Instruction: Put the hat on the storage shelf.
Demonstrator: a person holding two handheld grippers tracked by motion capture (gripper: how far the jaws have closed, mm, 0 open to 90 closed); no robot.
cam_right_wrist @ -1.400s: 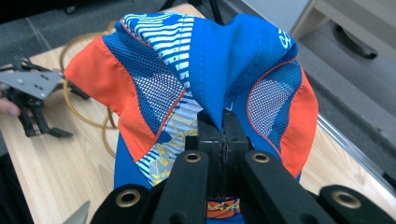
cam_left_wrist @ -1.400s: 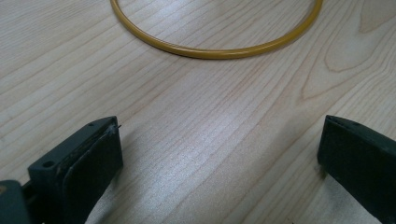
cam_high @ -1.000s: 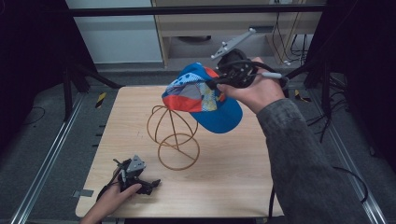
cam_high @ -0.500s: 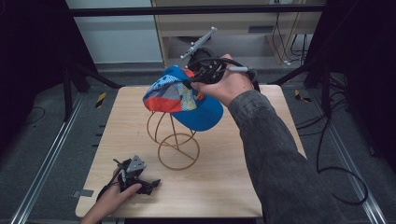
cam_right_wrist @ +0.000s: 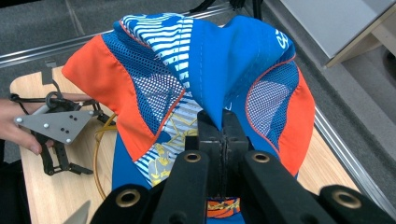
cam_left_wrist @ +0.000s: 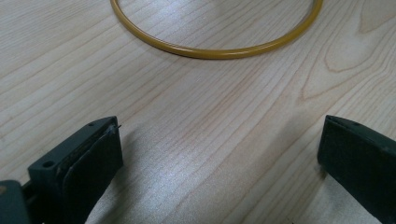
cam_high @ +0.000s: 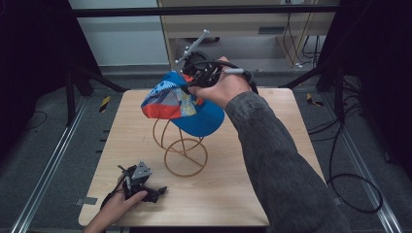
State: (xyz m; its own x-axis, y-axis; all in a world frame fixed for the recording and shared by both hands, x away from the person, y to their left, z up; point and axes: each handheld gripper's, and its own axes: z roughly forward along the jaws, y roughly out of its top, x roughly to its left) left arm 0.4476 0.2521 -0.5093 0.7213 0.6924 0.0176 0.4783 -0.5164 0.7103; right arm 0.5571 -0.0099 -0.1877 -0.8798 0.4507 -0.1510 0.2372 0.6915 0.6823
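A blue, orange and striped cap [cam_high: 182, 104] hangs over the top of a gold wire stand [cam_high: 182, 148] in the middle of the table. My right gripper [cam_high: 192, 82] is shut on the cap's fabric [cam_right_wrist: 215, 70], pinching a fold of blue cloth between its jaws [cam_right_wrist: 219, 135]. My left gripper [cam_high: 145, 187] rests on the table near the front left corner, held by a hand. Its jaws stand wide open with bare wood between them [cam_left_wrist: 219, 154]. The stand's round base ring [cam_left_wrist: 219, 49] lies just ahead of it.
The wooden table [cam_high: 277, 145] is bounded by metal rails [cam_high: 48, 160] on the floor at each side. Cables [cam_high: 350, 179] trail on the floor to the right. A cabinet [cam_high: 233, 29] stands behind the table.
My right gripper has carried the cap leftward and down, from right of the stand to over its top. The left gripper has stayed still.
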